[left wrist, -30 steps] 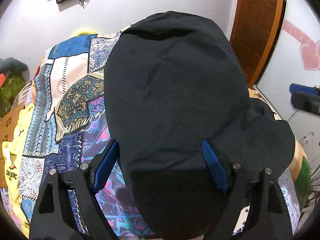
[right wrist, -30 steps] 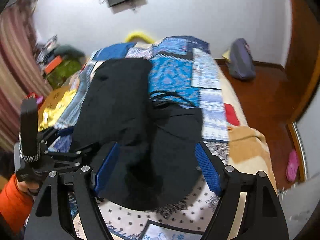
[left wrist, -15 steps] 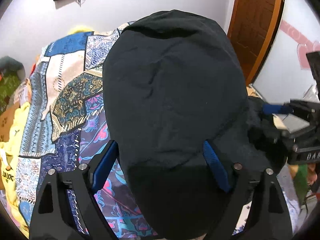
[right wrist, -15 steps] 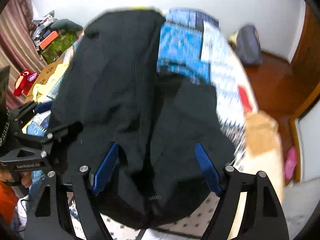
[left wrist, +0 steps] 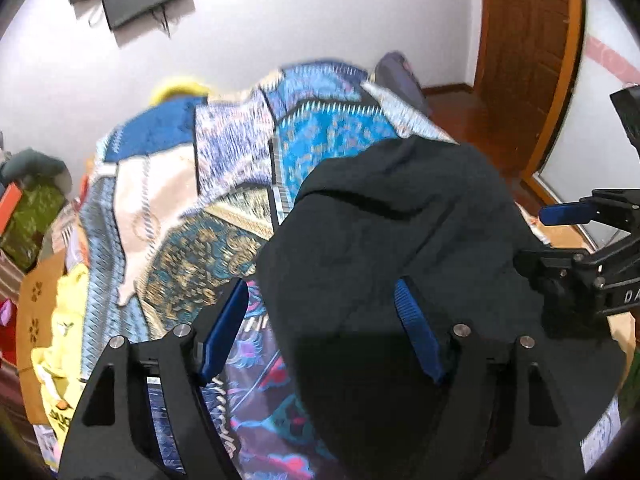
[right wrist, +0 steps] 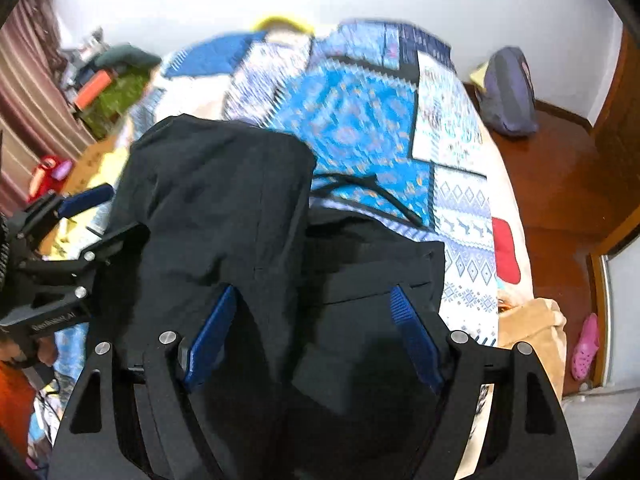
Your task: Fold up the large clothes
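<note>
A: Two black grippers with blue finger pads, both over one dark, black fabric garment (left wrist: 392,248) spread on the blue patchwork-print bedspread (left wrist: 224,184).

B: How do they stand?

A: The left gripper (left wrist: 320,320) has its jaws spread wide, one pad over the bedspread, the other over the cloth; nothing is pinched. The right gripper (right wrist: 312,320) is equally wide, with cloth lying between its pads.

B: And the garment?

A: It is folded lengthwise, reaching up the bed; a purple bag (right wrist: 508,92) sits on the wooden floor (right wrist: 560,184).
</note>
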A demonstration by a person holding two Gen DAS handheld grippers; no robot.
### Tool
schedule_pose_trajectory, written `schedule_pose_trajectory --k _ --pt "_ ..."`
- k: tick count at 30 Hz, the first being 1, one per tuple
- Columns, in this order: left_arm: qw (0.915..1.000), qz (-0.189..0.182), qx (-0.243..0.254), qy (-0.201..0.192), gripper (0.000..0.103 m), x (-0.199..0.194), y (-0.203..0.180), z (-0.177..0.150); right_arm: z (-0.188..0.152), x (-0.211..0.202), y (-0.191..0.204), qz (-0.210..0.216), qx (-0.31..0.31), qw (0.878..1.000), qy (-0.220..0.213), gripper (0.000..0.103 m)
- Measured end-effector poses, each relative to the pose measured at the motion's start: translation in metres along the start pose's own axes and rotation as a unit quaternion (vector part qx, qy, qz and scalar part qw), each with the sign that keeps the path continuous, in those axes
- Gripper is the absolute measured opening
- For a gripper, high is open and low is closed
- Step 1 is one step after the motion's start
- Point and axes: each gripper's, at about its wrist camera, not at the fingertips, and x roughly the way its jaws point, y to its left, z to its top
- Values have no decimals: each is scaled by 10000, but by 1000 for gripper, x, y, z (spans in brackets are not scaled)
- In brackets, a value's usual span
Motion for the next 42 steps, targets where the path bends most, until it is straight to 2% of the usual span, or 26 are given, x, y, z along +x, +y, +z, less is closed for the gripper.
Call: schedule_pose_trajectory --k 3,7,12,17,19,20,25,27,28,31,33,35,36,37,39,42 --pt "9995 130 69 272 77 31 -4 -2 0 27 -4 64 45 9992 384 75" --pt "9991 144 15 406 77 41 -1 -5 2 27 -6 117 120 9987 486 75" --pt "9997 23 -81 225 76 6 7 -9 -3 -7 4 -187 -200 9995 135 75" --pt "10000 -57 -1 48 76 -35 5 -24 -18 -44 8 -191 -242 9991 -274 75" --pt "9999 -119 -68 39 84 -44 5 -31 -23 -56 7 -207 -245 9986 -415 76" --pt "9997 -205 -163 36 89 -50 7 -36 -25 -60 8 -224 -243 9984 -463 77" --pt "9959 -560 -700 107 91 -53 18 -57 -41 -77 -3 -313 -157 9970 -686 77" --pt "9918 -911 -853 258 91 -47 21 -66 -47 -77 -10 -353 -70 9970 -691 77" --pt "9880 -1144 -946 430 91 -40 22 -71 -50 -75 -16 -332 18 9973 -657 77" --pt "9782 -1518 -1318 512 91 -30 26 -77 -60 -64 -34 -201 291 9986 -402 77" --pt "9648 -1887 -1697 689 94 -17 33 -78 -65 -52 -49 -127 531 9983 -222 77" --pt "9526 -2082 -2043 863 103 -2 38 -81 -71 -38 -63 70 826 9966 -27 77" --pt "9461 -2200 -2194 910 103 6 40 -83 -75 -33 -66 135 921 9957 37 77" --pt "9393 -2361 -2299 954 103 12 42 -84 -78 -24 -72 244 1047 9941 142 77" --pt "9177 -2781 -2609 1114 103 28 46 -86 -82 -11 -77 410 1203 9915 267 77" --pt "8923 -3208 -2892 1315 103 47 46 -86 -83 8 -83 855 1496 9842 394 77"
